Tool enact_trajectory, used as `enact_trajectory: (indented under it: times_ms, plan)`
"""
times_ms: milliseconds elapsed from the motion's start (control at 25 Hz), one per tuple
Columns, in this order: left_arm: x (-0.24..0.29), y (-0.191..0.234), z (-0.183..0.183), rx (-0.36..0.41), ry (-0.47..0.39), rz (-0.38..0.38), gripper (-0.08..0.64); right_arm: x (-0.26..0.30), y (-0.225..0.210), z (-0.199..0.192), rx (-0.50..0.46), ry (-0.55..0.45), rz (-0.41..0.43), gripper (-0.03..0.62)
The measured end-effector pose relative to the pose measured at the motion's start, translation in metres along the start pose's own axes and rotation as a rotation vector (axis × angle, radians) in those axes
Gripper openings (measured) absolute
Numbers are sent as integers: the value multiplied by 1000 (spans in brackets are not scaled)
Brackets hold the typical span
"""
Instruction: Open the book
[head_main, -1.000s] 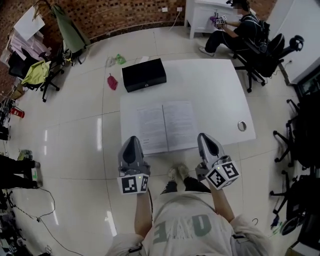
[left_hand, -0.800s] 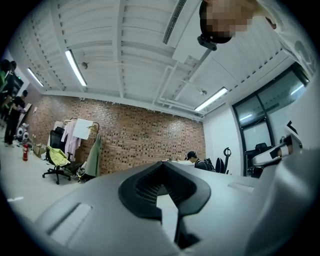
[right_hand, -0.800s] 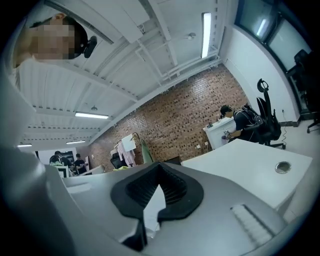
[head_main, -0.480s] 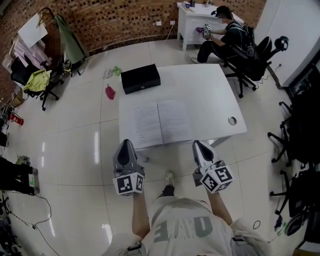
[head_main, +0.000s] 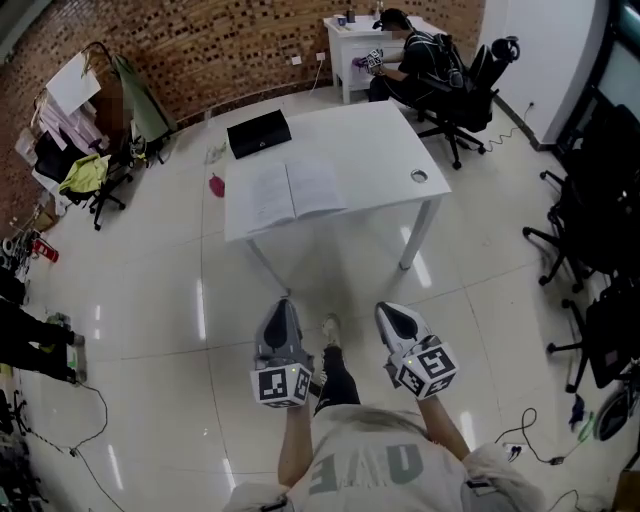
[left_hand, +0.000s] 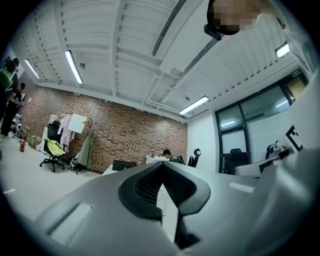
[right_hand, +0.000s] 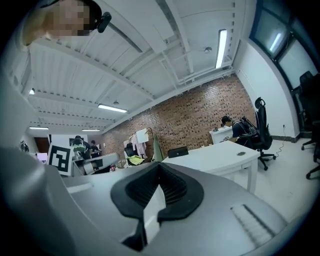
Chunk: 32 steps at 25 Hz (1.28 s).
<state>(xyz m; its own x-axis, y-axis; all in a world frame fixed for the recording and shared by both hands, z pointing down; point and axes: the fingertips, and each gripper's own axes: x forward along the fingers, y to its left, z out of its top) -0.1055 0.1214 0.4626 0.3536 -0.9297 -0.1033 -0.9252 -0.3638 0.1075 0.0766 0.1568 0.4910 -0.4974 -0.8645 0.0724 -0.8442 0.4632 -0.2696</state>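
The book (head_main: 287, 194) lies open, pages up, near the front left edge of the white table (head_main: 370, 140) in the head view. My left gripper (head_main: 281, 312) and right gripper (head_main: 388, 314) hang over the floor well in front of the table, far from the book. Both are shut with nothing between the jaws. In the left gripper view the left gripper (left_hand: 162, 167) points level at the table (left_hand: 150, 165), which shows far off. In the right gripper view the right gripper (right_hand: 159, 170) points the same way, with the table (right_hand: 220, 152) to its right.
A black case (head_main: 259, 133) sits at the table's far left corner. A person (head_main: 410, 55) sits on an office chair at a white desk by the brick wall. Chairs (head_main: 590, 220) stand at the right, a clothes rack (head_main: 90, 120) at the left. Cables lie on the glossy floor (head_main: 150, 330).
Both grippers have drawn back from the table's front edge to a spot over the floor; the table and open book now lie much farther off. The jaws stayed shut.
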Motion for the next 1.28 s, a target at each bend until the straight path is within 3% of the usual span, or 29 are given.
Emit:
enact_trajectory:
  times_ms: [200, 440, 1000, 1280]
  plan:
    - [-88, -52, 15, -22, 5, -15, 18, -75, 45, -4, 4, 2, 19, 5]
    - [-135, -72, 27, -28, -5, -29, 18, -109, 77, -10, -45, 22, -6, 3]
    - [-171, -66, 39, -55, -10, -23, 18, -123, 126, -17, -61, 61, 29, 3]
    - [-169, -69, 43, -40, -25, -28, 18, -127, 119, -14, -56, 46, 13, 3]
